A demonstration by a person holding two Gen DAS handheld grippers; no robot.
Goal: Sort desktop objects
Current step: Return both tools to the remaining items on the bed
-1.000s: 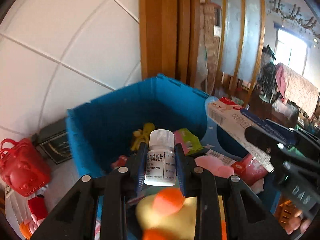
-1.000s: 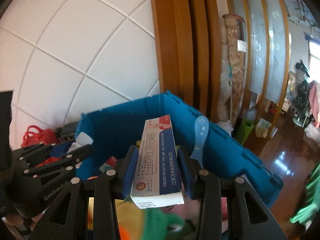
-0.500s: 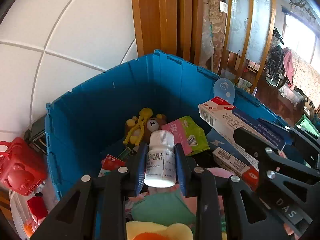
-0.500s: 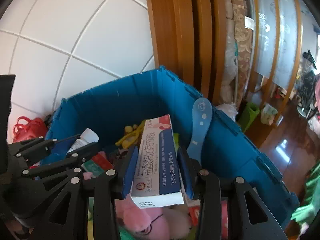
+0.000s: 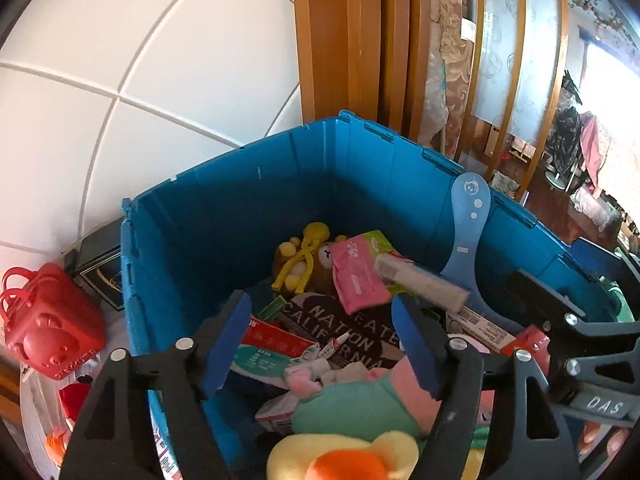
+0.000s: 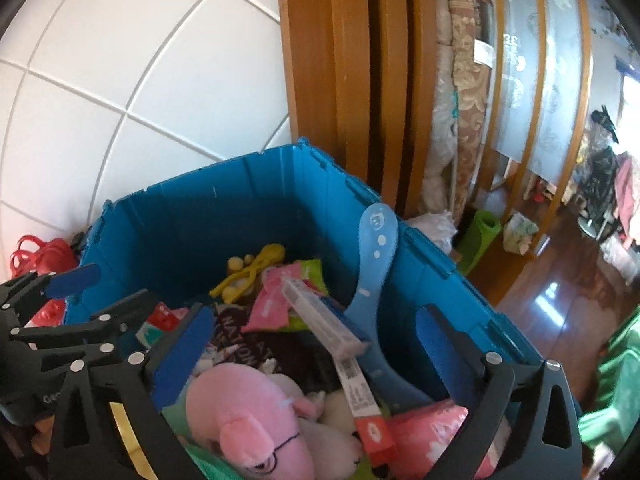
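Left wrist view: the left hand-held gripper [image 5: 320, 340] hangs over the deep blue plastic crate [image 5: 224, 216], and its jaws have just been opening. They stand apart with nothing between them; the white pill bottle it clamped a second ago is gone from view, and I cannot pick it out among the contents. The long white-and-blue medicine carton [image 5: 420, 280] lies blurred and slanted across a pink tissue packet [image 5: 356, 276], apparently just landing.

Right wrist view: the right hand-held gripper [image 6: 316, 336] has likewise just been opening, and its jaws now gape wide and empty. The carton [image 6: 324, 316] it held rests tilted on the pile beside the pale blue plastic paddle [image 6: 372, 260], above a pink plush pig [image 6: 248, 416].

Both items look delivered, so the next move is probably to fetch more from the counter.
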